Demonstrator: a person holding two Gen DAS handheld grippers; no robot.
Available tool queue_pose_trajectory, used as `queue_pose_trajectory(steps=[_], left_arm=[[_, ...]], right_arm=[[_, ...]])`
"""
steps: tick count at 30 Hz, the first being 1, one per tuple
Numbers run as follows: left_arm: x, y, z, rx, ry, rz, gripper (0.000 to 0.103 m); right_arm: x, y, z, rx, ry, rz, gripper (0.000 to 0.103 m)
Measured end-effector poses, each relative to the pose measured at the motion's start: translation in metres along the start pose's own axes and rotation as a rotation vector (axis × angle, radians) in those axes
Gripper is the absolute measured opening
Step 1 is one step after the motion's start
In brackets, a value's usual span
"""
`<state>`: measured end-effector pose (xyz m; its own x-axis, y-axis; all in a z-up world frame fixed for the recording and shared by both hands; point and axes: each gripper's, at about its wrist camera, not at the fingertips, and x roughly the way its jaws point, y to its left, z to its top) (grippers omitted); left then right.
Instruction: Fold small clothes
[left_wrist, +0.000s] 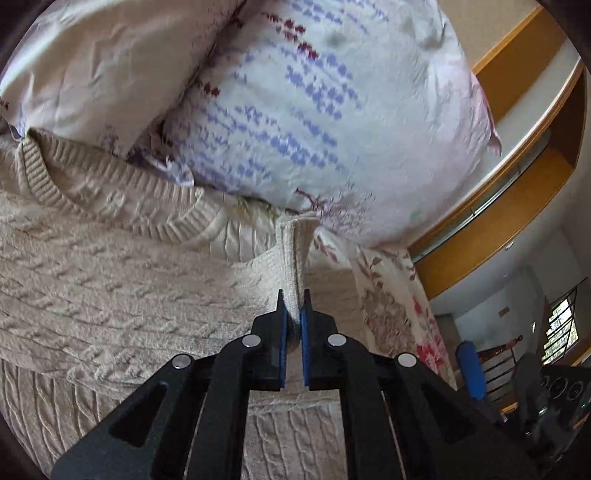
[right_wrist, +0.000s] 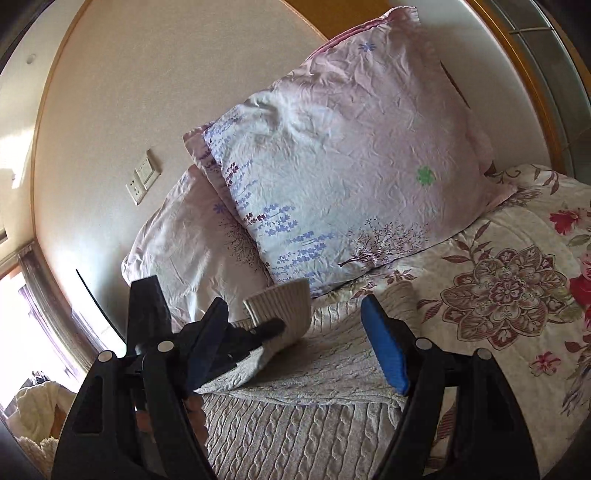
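The left hand-held gripper (left_wrist: 294, 308) is pinching the ribbed cuff (left_wrist: 295, 251) of the cream sweater (left_wrist: 110, 266) lying on the bed (right_wrist: 498, 258), probably lifting the sleeve to fold it inward. The right hand-held gripper (right_wrist: 295, 328) is waiting with jaws apart, holding nothing, beside the pillows (right_wrist: 351, 166).

Your sweater (left_wrist: 110, 266) lies spread on the quilt (right_wrist: 498, 295), its neckline toward the pillows. Behind it, two pillows lean against the wall (right_wrist: 110, 129): the nearer pillow (right_wrist: 351, 166) overlaps the farther pillow (right_wrist: 192, 243). Your left gripper (left_wrist: 294, 314) pinches the sleeve cuff (left_wrist: 295, 251), lifted above the sweater body. Your right gripper (right_wrist: 295, 343) hangs spread over the sweater, the cuff between its fingers but apart from them. A wall switch (right_wrist: 144, 181) sits left of the pillows.
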<state>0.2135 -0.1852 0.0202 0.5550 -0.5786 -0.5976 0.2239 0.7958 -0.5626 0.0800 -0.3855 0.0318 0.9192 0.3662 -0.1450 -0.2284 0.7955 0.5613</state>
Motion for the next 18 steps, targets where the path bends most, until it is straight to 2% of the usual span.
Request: queue_pose_trajectory(steps=[4,7,9,11,15,18], left_arm=[[0.01,-0.006,-0.007,0.075,0.066,0.048,0.008],[0.013,-0.017,-0.011,0.154,0.167,0.025,0.03],[0.0,-0.019,-0.016,0.212,0.189,-0.002,0.039],[-0.022,-0.017,-0.022,0.276,0.179,0.004,0.051],[-0.084,0.016,-0.026,0.346,0.126,0.087,0.057],[-0.143,0.058,-0.032,0.356,0.059,0.197,0.067]], right_arm=[[0.002,-0.001,-0.002,-0.002,0.01,-0.003,0.077],[0.003,-0.003,-0.003,0.006,0.019,-0.016,0.077],[0.005,-0.006,-0.005,0.017,0.029,-0.023,0.077],[0.009,-0.009,-0.006,0.028,0.045,-0.028,0.077],[0.018,-0.012,-0.011,0.048,0.106,-0.031,0.077],[0.017,-0.009,-0.014,0.065,0.163,-0.02,0.077]])
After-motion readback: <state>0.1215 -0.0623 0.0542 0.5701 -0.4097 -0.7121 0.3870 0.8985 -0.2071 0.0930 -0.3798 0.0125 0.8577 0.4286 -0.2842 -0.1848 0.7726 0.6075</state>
